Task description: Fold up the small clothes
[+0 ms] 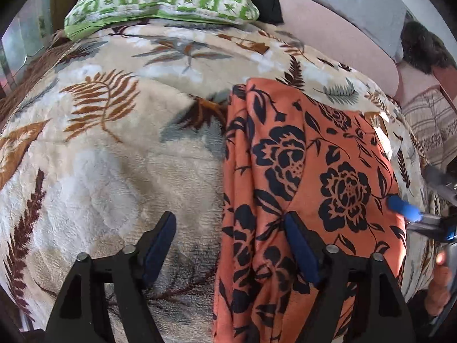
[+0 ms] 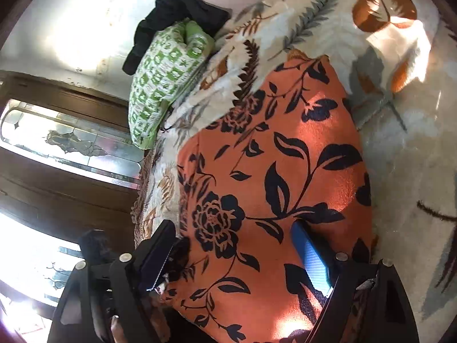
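Garment: an orange cloth (image 1: 308,171) printed with dark navy roses, leaves and thin stems; it looks thin and smooth, with a slight sheen where sunlight falls on it.
Shape: laid as a long folded strip, its far end rounded; along one long side the layers bunch into soft lengthwise pleats, while the other side lies flat.
Place: it rests on a cream fleece blanket (image 1: 114,157) patterned with brown and grey ferns, spread over a bed.
Left gripper (image 1: 231,223): jaws wide apart, gripping nothing; one dark blue pad sits over the bare blanket, the other over the pleated edge of the cloth.
Right gripper (image 2: 232,231): jaws also wide apart, gripping nothing; the near end of the cloth lies between them, and I cannot tell whether the pads touch it.
Beyond the cloth: a green and white checked pillow (image 1: 162,0) at the head of the bed, with a black garment (image 2: 177,17) bunched just beside it.
Person: a hand (image 1: 440,283) shows at the edge of the left view, below the other gripper.
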